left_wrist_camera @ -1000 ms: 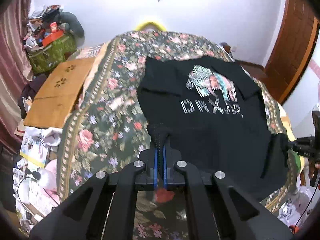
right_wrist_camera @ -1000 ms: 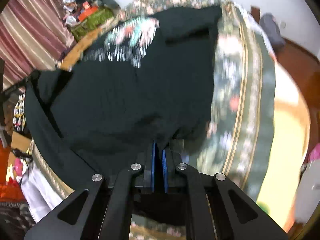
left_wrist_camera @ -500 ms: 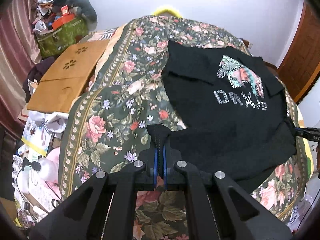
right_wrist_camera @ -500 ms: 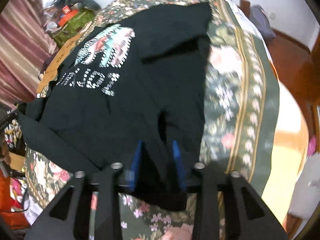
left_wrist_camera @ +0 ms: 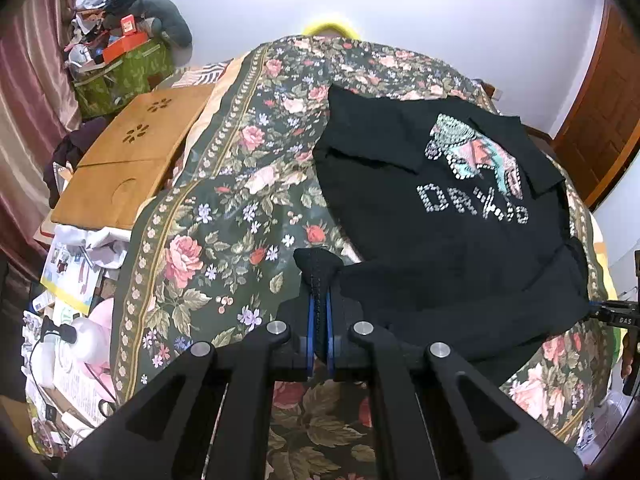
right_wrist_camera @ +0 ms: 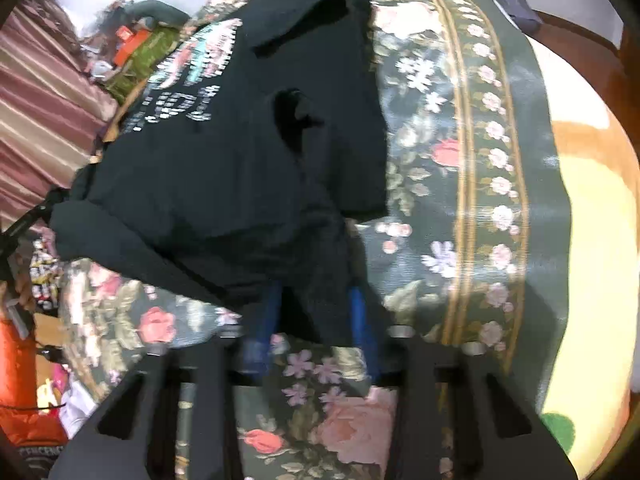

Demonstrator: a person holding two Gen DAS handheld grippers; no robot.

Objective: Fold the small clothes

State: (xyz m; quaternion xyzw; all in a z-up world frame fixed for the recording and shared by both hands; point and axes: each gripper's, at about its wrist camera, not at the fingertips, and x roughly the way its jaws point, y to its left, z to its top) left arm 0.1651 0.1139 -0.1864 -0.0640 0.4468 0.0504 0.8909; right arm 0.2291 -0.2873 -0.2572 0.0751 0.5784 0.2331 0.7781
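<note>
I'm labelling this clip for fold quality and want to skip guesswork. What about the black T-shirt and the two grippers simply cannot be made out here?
- Right wrist view: motion blur smears the black T-shirt; its lettering is unreadable.
- Same view: whether cloth touches the right gripper, whose jaws stand apart.
- Left wrist view: the hem under the left gripper, hidden by its jaws.
- Left wrist view: the shirt's far corner, cut off near the picture's right edge.
</note>
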